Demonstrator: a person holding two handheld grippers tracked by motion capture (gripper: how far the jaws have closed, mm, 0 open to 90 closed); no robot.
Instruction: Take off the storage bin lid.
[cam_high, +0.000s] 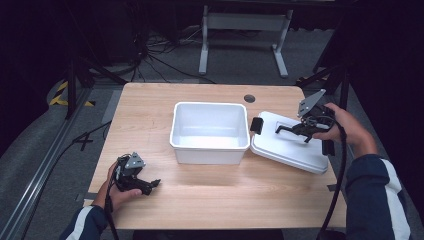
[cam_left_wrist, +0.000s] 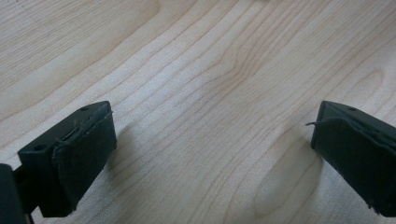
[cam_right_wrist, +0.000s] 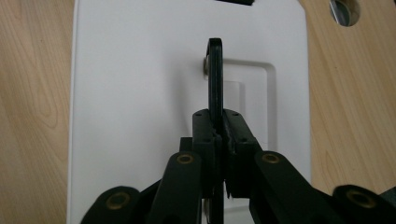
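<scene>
The white lid (cam_high: 290, 145) is seen lying on the right part of the wooden worktop (cam_high: 210, 200), just beside the white bin (cam_high: 210, 132), with its near-left edge close against the bin's right wall. A black handle (cam_right_wrist: 215, 74) stands upright on edge from a recessed panel in the middle of the lid, and a black clip (cam_high: 256, 125) is fixed at the lid's end nearest the bin.

The handle is clamped between the jaws of the right hand-held gripper (cam_right_wrist: 219, 135), which are drawn tight together on the thin black strip, as is plain in the right gripper view. In the high view this gripper is held over the lid by the person's right hand (cam_high: 347, 127).

The bin sits open at the middle of the worktop; nothing is seen inside it but its bare white floor.

The left hand-held gripper (cam_high: 150, 185) is held low over the near-left part of the worktop, well apart from bin and lid. Its jaws are spread wide, with bare wood grain between them.

A round cable hole (cam_high: 249, 98) is cut into the worktop's far edge, behind the bin.
</scene>
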